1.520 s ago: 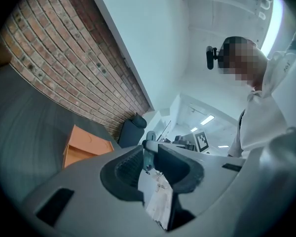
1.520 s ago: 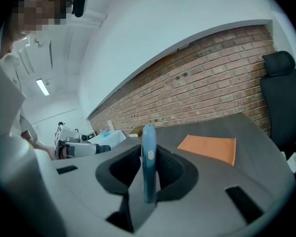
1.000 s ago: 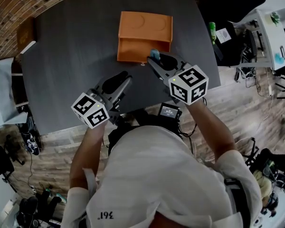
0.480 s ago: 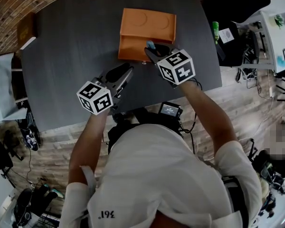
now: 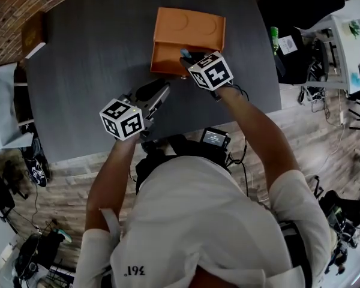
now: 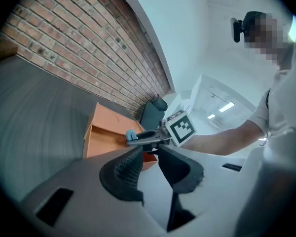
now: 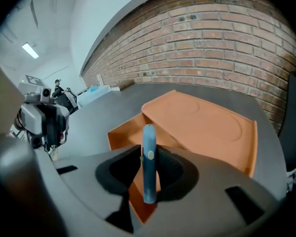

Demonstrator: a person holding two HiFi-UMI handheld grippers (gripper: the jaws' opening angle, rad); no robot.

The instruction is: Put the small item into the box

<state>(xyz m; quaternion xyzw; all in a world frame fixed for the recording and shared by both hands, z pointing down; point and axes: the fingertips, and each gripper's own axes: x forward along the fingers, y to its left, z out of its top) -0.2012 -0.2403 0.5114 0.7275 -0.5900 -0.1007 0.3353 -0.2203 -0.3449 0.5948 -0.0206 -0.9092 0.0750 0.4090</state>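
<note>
Dark table (image 5: 90,59): I'm pinching blue item (image 7: 148,137) in right gripper (image 7: 148,158) above box (image 7: 212,127) just ahead, for dropping; left gripper (image 6: 149,157) idling, spread.

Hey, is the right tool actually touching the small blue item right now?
Touching. The right gripper view shows the right tool shut on the small blue item, both jaws pressed against its sides.
</note>
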